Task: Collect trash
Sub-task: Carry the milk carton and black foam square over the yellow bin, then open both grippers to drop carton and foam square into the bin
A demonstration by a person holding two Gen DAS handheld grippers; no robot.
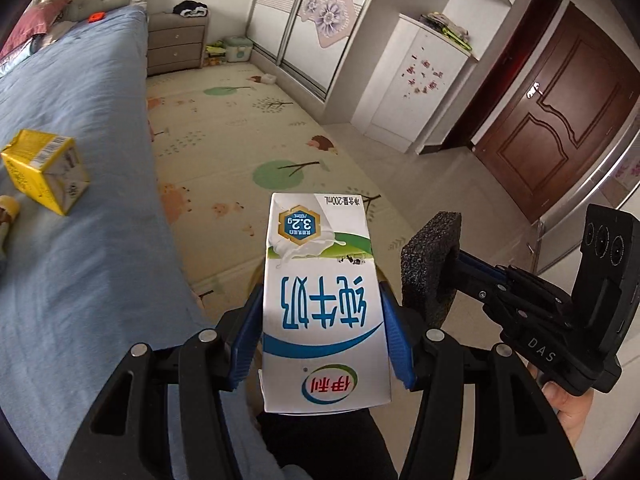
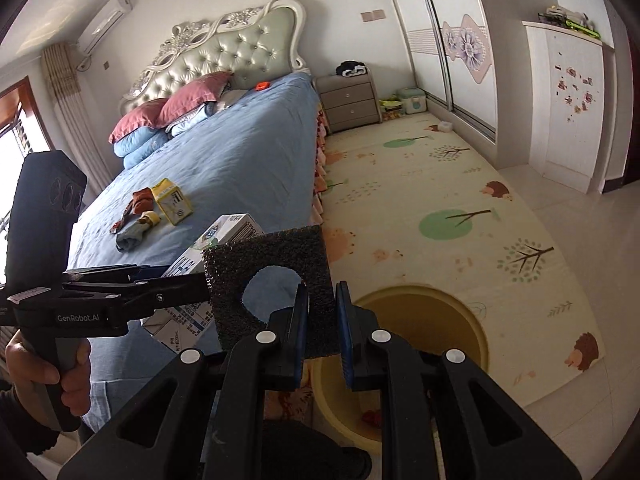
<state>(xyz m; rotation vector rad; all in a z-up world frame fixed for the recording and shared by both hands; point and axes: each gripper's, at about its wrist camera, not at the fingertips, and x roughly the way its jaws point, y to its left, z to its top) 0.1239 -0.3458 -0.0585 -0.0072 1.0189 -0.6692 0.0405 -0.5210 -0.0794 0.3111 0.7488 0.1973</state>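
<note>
Beside the blue bed (image 2: 248,152), over the patterned play mat (image 1: 248,136), the left claw (image 1: 320,328) pinches a white milk carton (image 1: 320,300) by its flat sides, while the right claw (image 2: 322,320) pinches a black foam square (image 2: 276,264) with a round hole. Both seem carried toward the yellow bin (image 2: 460,320) standing on the mat just beside the bed, below the right claw. More trash lies on the bed: a yellow box (image 1: 44,170) and small wrappers (image 2: 136,208). A wardrobe and brown door stand across from the bed.
</note>
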